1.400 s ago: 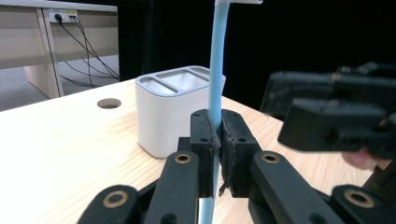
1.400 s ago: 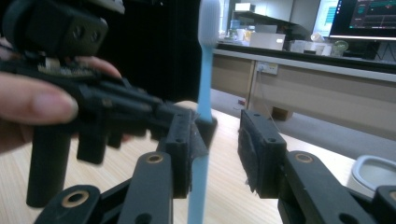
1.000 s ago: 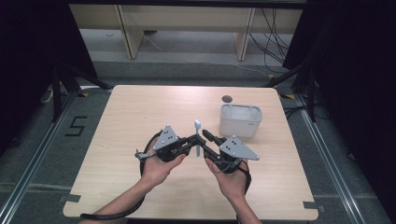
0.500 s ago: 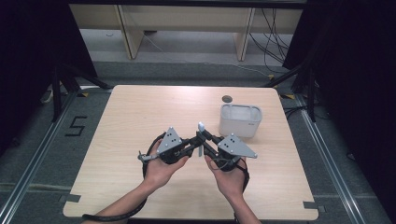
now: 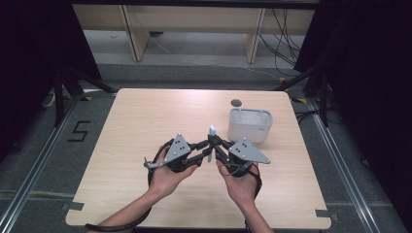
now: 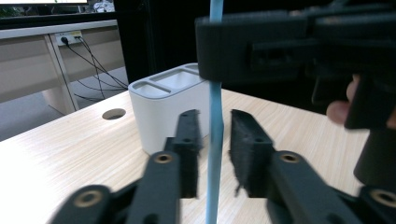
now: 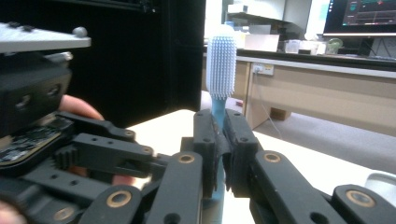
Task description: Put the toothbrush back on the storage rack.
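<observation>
Grippers drawn closer; right gripper clamps toothbrush; left gripper fingers apart.

Premises: a laboratory or test room. A bare wooden desk stands inside black curtains, with floor rails, loose cables and a lit monitor on a bench.
</observation>
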{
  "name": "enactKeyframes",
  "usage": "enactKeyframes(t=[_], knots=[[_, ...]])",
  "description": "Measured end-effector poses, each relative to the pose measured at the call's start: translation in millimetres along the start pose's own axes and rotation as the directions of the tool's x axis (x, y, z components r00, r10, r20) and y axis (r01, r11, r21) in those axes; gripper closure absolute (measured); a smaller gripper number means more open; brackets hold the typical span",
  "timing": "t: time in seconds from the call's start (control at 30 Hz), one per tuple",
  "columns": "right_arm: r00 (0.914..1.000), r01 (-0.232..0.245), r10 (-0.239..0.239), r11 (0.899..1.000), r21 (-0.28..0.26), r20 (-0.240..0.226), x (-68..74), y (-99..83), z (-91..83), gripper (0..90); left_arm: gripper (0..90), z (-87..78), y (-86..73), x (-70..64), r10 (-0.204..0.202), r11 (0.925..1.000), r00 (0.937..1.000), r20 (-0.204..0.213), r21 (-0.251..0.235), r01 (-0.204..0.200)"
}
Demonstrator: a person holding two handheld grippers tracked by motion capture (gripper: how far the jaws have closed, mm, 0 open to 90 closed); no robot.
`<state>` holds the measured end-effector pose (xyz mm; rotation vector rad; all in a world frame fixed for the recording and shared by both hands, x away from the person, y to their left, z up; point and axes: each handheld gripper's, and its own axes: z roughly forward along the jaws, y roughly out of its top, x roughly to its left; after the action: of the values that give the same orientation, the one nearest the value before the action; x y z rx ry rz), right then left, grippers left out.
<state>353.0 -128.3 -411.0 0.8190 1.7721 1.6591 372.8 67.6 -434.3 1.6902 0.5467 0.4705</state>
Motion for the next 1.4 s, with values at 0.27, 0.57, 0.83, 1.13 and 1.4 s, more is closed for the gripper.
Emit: enactKeyframes(t=[0.27, 0.57, 0.83, 1.13, 1.4], knots=[[0.9998, 0.004, -0.004, 1.0, 0.011, 0.02, -7.1, 1.0, -1.7, 85.1, 55.1, -15.2, -7.6, 8.0, 0.029, 0.9993, 0.9988, -0.039, 0.026, -0.028], [0.9988, 0.017, -0.017, 1.0, 0.019, 0.046, -18.8, 2.6, -5.3, 85.1, 53.9, -44.8, -17.2, 24.8, 0.048, 0.9977, 0.9944, -0.094, 0.051, -0.044], [0.9975, -0.009, 0.007, 1.0, 0.027, 0.07, -24.6, 1.7, -7.1, 85.1, 50.2, -70.9, -33.4, 40.3, 0.016, 0.999, 0.9883, -0.152, 0.045, -0.009], [0.9951, 0.022, -0.024, 1.0, 0.019, 0.096, -33.0, 3.8, -8.2, 85.1, 46.3, -91.8, -47.8, 53.5, -0.01, 0.9992, 0.9764, -0.216, 0.034, 0.018], [0.9937, 0.025, -0.027, 0.999, 0.022, 0.109, -40.3, 5.1, -11.2, 85.1, 42.3, -101.2, -63.6, 59.5, -0.019, 0.999, 0.9668, -0.255, 0.033, 0.029]])
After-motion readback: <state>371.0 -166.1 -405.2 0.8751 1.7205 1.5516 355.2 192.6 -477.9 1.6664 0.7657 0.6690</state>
